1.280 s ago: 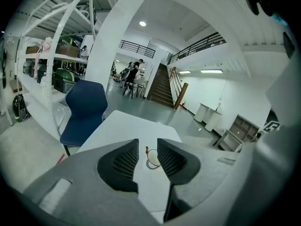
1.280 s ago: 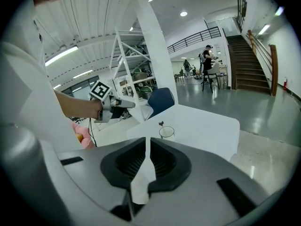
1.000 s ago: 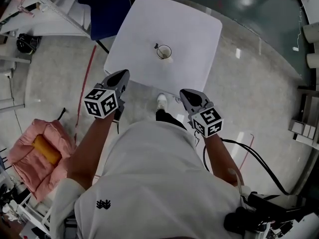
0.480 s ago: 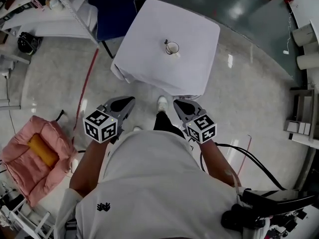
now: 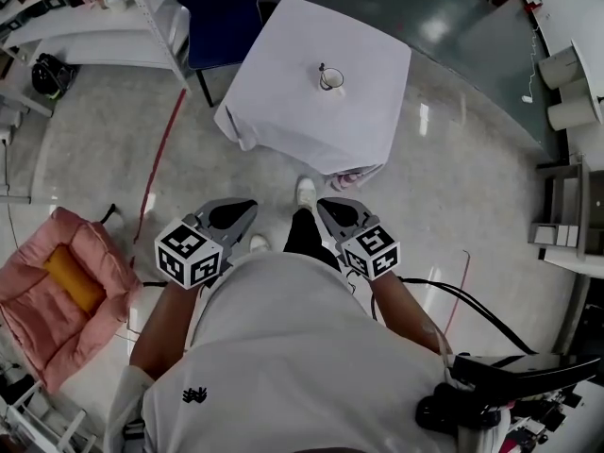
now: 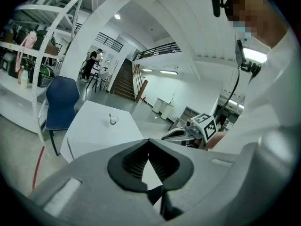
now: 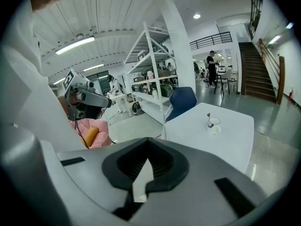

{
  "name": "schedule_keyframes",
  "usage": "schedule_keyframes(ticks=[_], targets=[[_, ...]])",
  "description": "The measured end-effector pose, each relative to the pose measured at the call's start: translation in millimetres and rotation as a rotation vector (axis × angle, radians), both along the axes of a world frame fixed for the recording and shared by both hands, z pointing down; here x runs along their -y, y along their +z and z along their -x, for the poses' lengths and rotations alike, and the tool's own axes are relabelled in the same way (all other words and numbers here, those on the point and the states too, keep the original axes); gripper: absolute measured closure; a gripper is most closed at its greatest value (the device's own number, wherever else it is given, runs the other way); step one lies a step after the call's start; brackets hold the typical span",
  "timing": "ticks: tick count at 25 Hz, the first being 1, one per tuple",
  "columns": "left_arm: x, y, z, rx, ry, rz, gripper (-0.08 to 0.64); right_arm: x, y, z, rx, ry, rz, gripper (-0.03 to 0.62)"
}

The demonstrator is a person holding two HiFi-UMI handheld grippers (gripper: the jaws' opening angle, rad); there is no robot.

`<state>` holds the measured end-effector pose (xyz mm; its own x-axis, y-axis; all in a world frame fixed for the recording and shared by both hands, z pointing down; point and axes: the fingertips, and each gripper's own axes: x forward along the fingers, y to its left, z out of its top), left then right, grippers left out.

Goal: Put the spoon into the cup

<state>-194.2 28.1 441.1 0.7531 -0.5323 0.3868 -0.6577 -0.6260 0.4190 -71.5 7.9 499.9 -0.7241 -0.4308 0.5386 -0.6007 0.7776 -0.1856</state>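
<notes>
A clear cup (image 5: 331, 79) stands near the far middle of the white-covered table (image 5: 283, 74), with the spoon (image 5: 322, 67) upright in it. Both grippers are well back from the table, held close to my body over the floor. My left gripper (image 5: 243, 209) is shut and holds nothing. My right gripper (image 5: 327, 207) is likewise shut and holds nothing. In the left gripper view the cup (image 6: 113, 121) is small and far off, and the right gripper (image 6: 181, 135) shows at the right. The right gripper view has the cup (image 7: 213, 123) on the table (image 7: 225, 135) ahead.
A blue chair (image 5: 222, 8) stands behind the table beside white shelving (image 5: 94, 8). A pink cushion (image 5: 57, 291) with an orange roll lies on the floor at the left. Black cables (image 5: 472, 295) and equipment lie at the lower right. People (image 7: 212, 67) stand far off by a staircase.
I have stepped back from the table. Both grippers have drawn away from it with me, and the cup now lies farther off. Both stay shut.
</notes>
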Motion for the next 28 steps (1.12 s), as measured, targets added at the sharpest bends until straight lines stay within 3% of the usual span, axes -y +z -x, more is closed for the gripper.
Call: schedule_keyframes(ticks=[20,28], targets=[[-64,10,36,0.006,-0.037,0.000,0.548,-58,-6,46,-0.024,-0.082,-0.049,0.584],[-73,10,18,-0.010,-0.020,0.006,0.548,-69,-5,32,-0.024,-0.076,-0.055,0.584]])
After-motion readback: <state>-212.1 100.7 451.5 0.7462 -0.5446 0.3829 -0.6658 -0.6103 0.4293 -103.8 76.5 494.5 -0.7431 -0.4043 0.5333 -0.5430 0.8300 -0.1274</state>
